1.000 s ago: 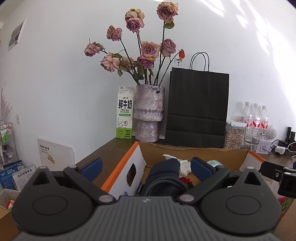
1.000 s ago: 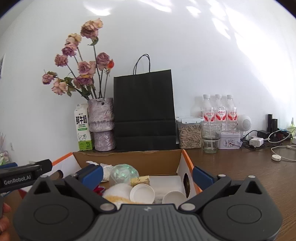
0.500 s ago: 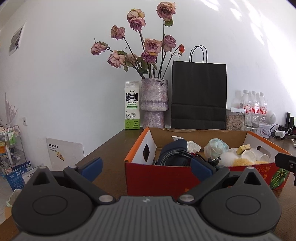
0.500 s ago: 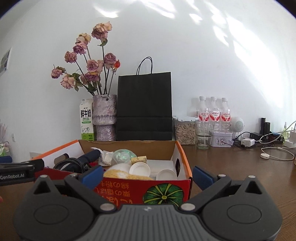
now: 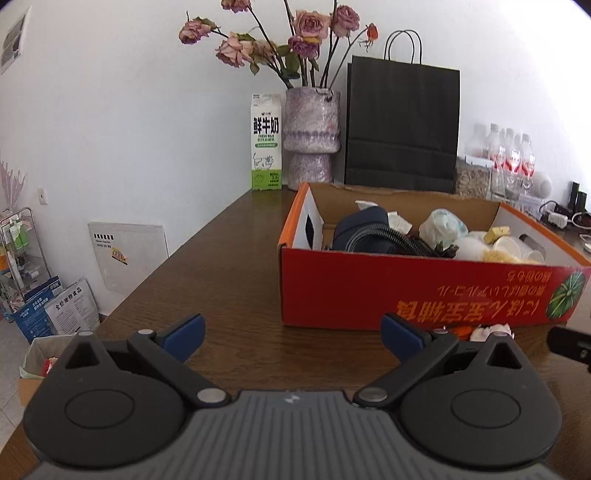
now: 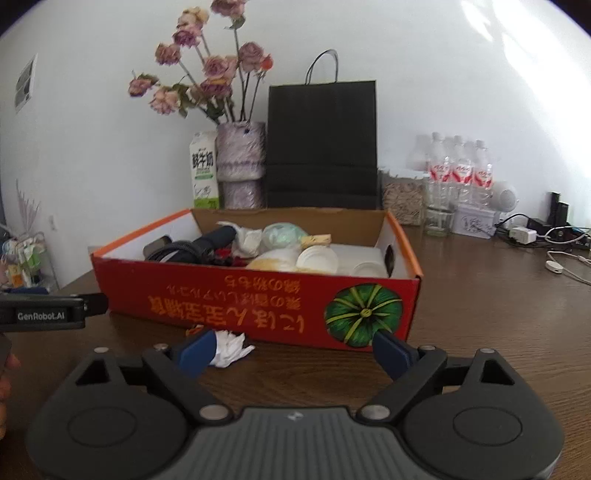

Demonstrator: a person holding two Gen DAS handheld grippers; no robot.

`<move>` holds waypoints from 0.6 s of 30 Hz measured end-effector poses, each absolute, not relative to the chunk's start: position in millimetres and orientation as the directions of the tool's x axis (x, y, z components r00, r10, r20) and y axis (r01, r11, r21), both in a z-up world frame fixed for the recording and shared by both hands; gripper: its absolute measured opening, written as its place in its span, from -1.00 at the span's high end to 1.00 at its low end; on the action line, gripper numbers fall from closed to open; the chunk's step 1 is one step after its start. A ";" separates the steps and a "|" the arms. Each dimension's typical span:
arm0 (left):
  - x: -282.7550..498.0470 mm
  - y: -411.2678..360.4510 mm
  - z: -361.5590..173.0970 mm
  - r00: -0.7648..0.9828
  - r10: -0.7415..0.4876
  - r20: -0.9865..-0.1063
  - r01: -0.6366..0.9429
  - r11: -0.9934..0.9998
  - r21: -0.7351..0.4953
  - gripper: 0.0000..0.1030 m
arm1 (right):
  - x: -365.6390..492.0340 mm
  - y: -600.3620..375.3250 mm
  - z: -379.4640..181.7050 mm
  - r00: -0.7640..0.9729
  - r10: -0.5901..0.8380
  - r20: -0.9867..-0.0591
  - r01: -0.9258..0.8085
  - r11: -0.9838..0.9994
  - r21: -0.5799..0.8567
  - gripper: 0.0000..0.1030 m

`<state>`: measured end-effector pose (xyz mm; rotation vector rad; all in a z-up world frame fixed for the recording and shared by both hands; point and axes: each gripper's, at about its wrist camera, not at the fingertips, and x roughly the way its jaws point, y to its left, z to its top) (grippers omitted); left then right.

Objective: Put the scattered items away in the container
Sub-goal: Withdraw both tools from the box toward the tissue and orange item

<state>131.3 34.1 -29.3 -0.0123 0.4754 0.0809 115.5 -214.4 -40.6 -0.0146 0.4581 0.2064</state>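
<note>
Right claw (image 6: 293, 347) spread, closing, empty; left claw (image 5: 291, 334) spread; one box (image 6: 258, 306), one tissue (image 6: 231, 347).

At the back of the dark wooden surface (image 5: 229, 266) we see a green-and-white milk carton (image 5: 265, 142) just left of a mottled purple vase (image 5: 312, 136) of faded roses (image 5: 303, 26), with a black paper bag (image 5: 402, 129) to its right. In the right wrist view, right of centre, we find a jar of grain (image 6: 402, 199), red-labelled water bottles (image 6: 461, 170), a glass (image 6: 437, 219) and white cables (image 6: 565, 258).
</note>
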 end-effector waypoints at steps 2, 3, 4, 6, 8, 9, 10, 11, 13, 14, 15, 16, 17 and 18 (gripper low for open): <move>133.2 39.0 -30.9 0.874 0.071 -0.480 -0.077 0.997 0.008 -1.00 | 122.2 -204.0 -43.4 0.856 0.209 -0.472 -0.224 0.974 0.025 -0.67; 134.7 41.8 -31.4 0.868 0.070 -0.492 -0.077 0.997 0.005 -1.00 | 126.1 -199.1 -44.5 0.847 0.220 -0.483 -0.235 0.972 0.030 -0.66; 135.7 44.8 -32.2 0.863 0.067 -0.501 -0.079 0.997 -0.003 -1.00 | 130.9 -193.6 -45.6 0.837 0.230 -0.496 -0.246 0.969 0.034 -0.64; 137.5 50.1 -33.6 0.852 0.063 -0.520 -0.085 0.996 -0.019 -1.00 | 141.6 -182.0 -47.7 0.820 0.233 -0.522 -0.253 0.967 0.035 -0.57; 138.8 53.2 -34.9 0.842 0.060 -0.536 -0.087 0.996 -0.026 -1.00 | 153.2 -171.1 -49.7 0.803 0.230 -0.550 -0.254 0.967 0.033 -0.51; 139.1 54.3 -35.3 0.840 0.058 -0.540 -0.087 0.996 -0.029 -1.00 | 158.8 -166.9 -51.1 0.794 0.224 -0.565 -0.250 0.968 0.031 -0.46; 139.4 54.9 -35.6 0.837 0.058 -0.544 -0.088 0.996 -0.030 -1.00 | 163.4 -164.1 -52.3 0.784 0.218 -0.581 -0.245 0.969 0.033 -0.24; 140.0 54.9 -35.9 0.835 0.057 -0.547 -0.088 0.996 -0.030 -1.00 | 166.8 -162.8 -53.6 0.772 0.222 -0.596 -0.246 0.968 0.042 0.03; 141.4 55.9 -36.3 0.830 0.050 -0.556 -0.084 0.996 -0.035 -1.00 | 166.0 -163.9 -53.4 0.776 0.222 -0.590 -0.241 0.969 0.047 0.54; 142.2 56.6 -36.7 0.825 0.050 -0.562 -0.086 0.996 -0.037 -1.00 | 164.7 -165.8 -53.6 0.775 0.235 -0.587 -0.249 0.967 0.059 0.61; 144.3 56.4 -37.6 0.819 0.052 -0.571 -0.090 0.995 -0.039 -1.00 | 163.3 -167.9 -53.9 0.774 0.244 -0.585 -0.253 0.965 0.068 0.61; 145.1 57.3 -38.2 0.815 0.051 -0.577 -0.093 0.995 -0.042 -1.00 | 162.3 -170.3 -54.0 0.773 0.248 -0.585 -0.253 0.965 0.075 0.62; 145.8 58.0 -38.7 0.812 0.051 -0.581 -0.096 0.994 -0.047 -1.00 | 160.9 -173.0 -53.8 0.775 0.248 -0.581 -0.248 0.965 0.081 0.62; 145.9 58.7 -38.9 0.811 0.052 -0.583 -0.100 0.994 -0.050 -1.00 | 159.7 -176.1 -53.8 0.777 0.246 -0.579 -0.241 0.967 0.087 0.62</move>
